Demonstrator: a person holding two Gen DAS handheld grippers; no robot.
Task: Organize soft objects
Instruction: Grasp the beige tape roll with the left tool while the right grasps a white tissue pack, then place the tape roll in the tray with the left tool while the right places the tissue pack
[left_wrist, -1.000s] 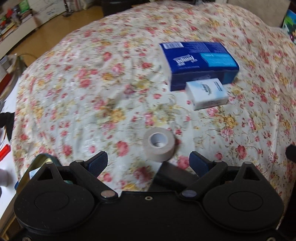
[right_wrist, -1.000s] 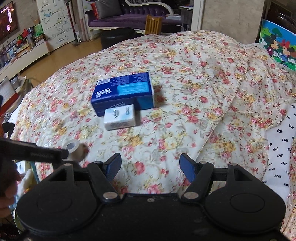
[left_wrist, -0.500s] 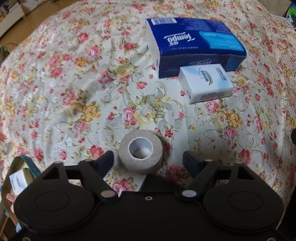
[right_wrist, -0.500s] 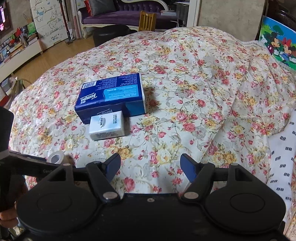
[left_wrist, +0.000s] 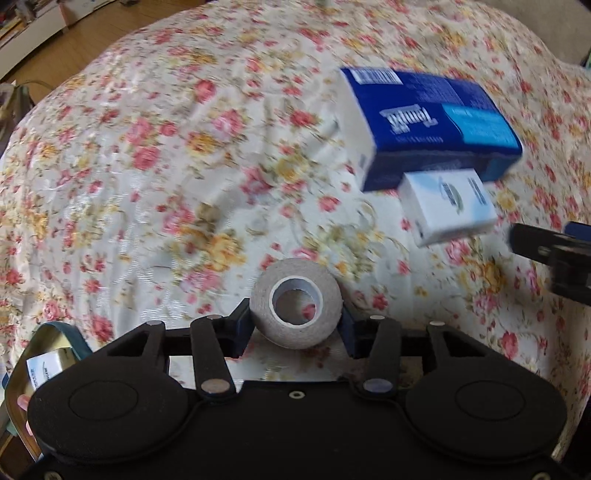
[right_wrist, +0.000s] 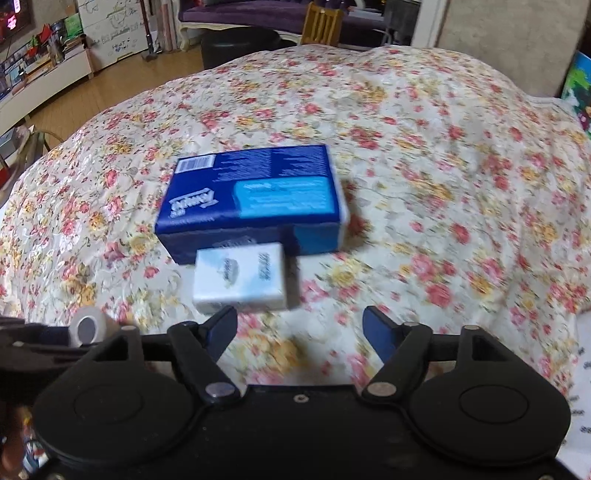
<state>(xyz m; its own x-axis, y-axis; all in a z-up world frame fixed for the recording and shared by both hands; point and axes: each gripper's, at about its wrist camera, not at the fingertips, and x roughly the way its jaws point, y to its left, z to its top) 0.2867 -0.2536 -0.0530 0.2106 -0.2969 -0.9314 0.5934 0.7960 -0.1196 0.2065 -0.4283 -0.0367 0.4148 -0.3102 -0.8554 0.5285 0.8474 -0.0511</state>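
Covering everything, floral bedspread (right_wrist: 424, 155) (wooden floor (right_wrist: 110, 92) beyond).

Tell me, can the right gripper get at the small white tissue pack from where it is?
Probably yes: the right gripper is open, the white tissue pack lies just ahead of its fingers, and only bare bedspread lies between.

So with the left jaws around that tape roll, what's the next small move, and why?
Probably lift the tape roll straight up off the floral bedspread. The left gripper has just been closing and its blue pads now sit against both sides of the roll, so the grip looks made, while the roll is low over the cloth.
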